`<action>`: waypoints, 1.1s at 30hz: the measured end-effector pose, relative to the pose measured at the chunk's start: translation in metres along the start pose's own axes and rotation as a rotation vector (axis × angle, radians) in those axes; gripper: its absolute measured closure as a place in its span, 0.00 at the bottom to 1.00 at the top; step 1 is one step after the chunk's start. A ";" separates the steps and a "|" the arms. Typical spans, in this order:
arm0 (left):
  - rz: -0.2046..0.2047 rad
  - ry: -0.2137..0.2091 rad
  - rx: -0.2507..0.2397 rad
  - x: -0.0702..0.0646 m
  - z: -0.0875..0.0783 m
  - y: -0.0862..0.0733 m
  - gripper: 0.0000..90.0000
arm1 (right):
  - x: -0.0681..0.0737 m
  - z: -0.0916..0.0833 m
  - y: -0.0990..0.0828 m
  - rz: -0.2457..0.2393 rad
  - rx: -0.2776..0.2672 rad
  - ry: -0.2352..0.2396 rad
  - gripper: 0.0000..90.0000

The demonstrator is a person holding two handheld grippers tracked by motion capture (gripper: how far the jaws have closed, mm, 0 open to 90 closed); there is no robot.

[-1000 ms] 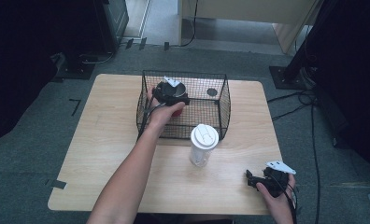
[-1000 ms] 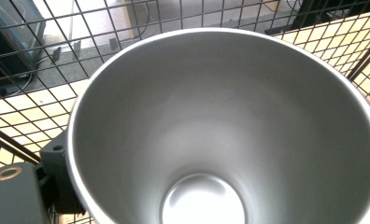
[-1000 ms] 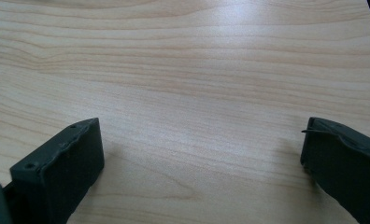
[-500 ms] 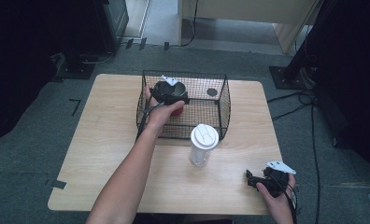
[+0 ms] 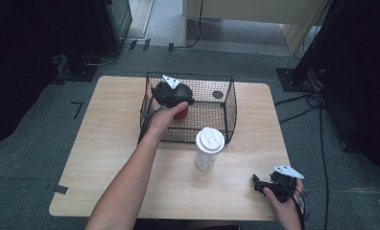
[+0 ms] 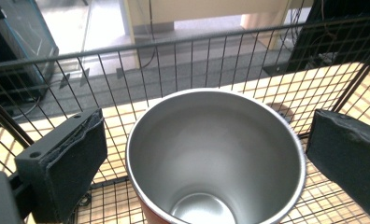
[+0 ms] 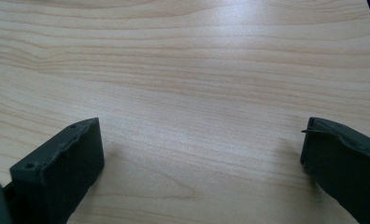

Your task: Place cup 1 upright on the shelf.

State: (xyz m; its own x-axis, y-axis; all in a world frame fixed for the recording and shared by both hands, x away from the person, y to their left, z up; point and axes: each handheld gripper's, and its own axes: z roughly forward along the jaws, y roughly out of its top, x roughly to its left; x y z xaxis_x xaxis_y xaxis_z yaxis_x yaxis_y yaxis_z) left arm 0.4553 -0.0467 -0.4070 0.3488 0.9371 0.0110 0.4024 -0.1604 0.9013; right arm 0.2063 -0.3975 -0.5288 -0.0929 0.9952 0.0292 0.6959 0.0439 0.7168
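Two spread claws: left claw (image 6: 206,154) flanks one steel cup (image 6: 216,158); right claw (image 7: 199,163) holds nothing.

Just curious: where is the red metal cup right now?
In the high view, the red cup stands inside the wire basket, left part, under the left gripper; the white-lidded cup stands outside.

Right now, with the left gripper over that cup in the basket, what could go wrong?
1. The left gripper is open, pads apart from the steel cup: closing off-centre could tip it.
2. The wire basket walls stand close: lifting may snag the rim.
3. The lidded white cup stands just outside: a swing could topple it.
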 end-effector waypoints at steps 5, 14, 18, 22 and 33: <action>0.000 -0.014 -0.028 0.002 -0.011 0.004 0.00 | 0.000 0.000 0.000 -0.005 0.000 0.004 0.00; 0.023 -0.039 -0.116 0.001 -0.039 0.014 0.00 | 0.000 0.000 0.000 -0.005 0.000 0.004 0.00; 0.019 -0.049 -0.154 0.003 -0.054 0.016 0.00 | 0.000 0.000 0.000 -0.004 0.000 0.004 0.00; 0.019 -0.059 -0.181 0.007 -0.069 0.015 0.00 | 0.000 0.000 0.000 -0.005 0.000 0.004 0.00; 0.035 -0.073 -0.241 0.016 -0.113 0.006 0.00 | 0.000 0.000 0.000 -0.005 0.000 0.004 0.00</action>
State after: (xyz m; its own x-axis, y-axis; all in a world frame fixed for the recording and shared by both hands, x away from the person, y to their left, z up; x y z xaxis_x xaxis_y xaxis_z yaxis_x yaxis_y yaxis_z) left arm 0.3677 0.0026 -0.3527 0.4229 0.9059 0.0210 0.1787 -0.1060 0.9782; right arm 0.2068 -0.3979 -0.5288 -0.0987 0.9947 0.0285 0.6956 0.0485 0.7168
